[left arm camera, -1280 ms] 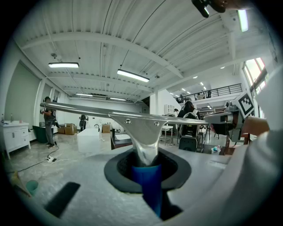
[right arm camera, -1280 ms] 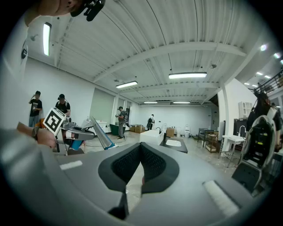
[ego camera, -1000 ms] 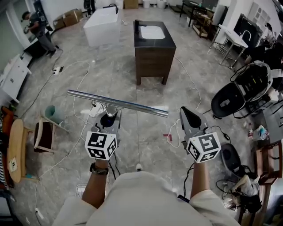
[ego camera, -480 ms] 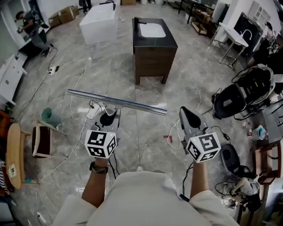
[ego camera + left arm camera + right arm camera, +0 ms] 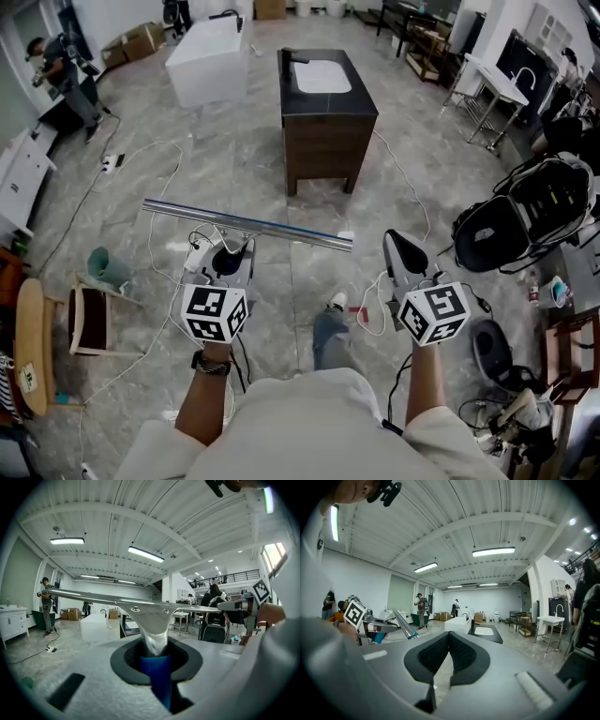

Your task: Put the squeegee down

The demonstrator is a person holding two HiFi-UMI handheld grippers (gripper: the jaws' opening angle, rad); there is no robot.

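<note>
I watched the left gripper (image 5: pixel 230 255) hold the squeegee (image 5: pixel 248 223) in the air, its jaws closed round the blue handle (image 5: pixel 157 677). In the head view the long metal bar lay across the middle of the frame, from centre left to just right of centre, over the marble floor (image 5: pixel 253 159). From overhead the handle was hidden beneath the gripper's body, and only the bar showed. In the left gripper view the handle sank into the dark pads, so its lower end was lost from sight. I could not make out whether a rubber blade ran along the bar.

The right gripper (image 5: pixel 397 246) hung at the lower right of the head view, to the right of the bar's end and not touching it. Its jaws were drawn together with nothing between them. Only a sliver of floor showed lower down between the pads.

Both hands were hidden behind the marker cubes (image 5: pixel 214 313), leaving only the forearms to see. A dark vanity cabinet (image 5: pixel 328 122) stood at top centre, with a white bathtub (image 5: pixel 211 56) to its left.
</note>
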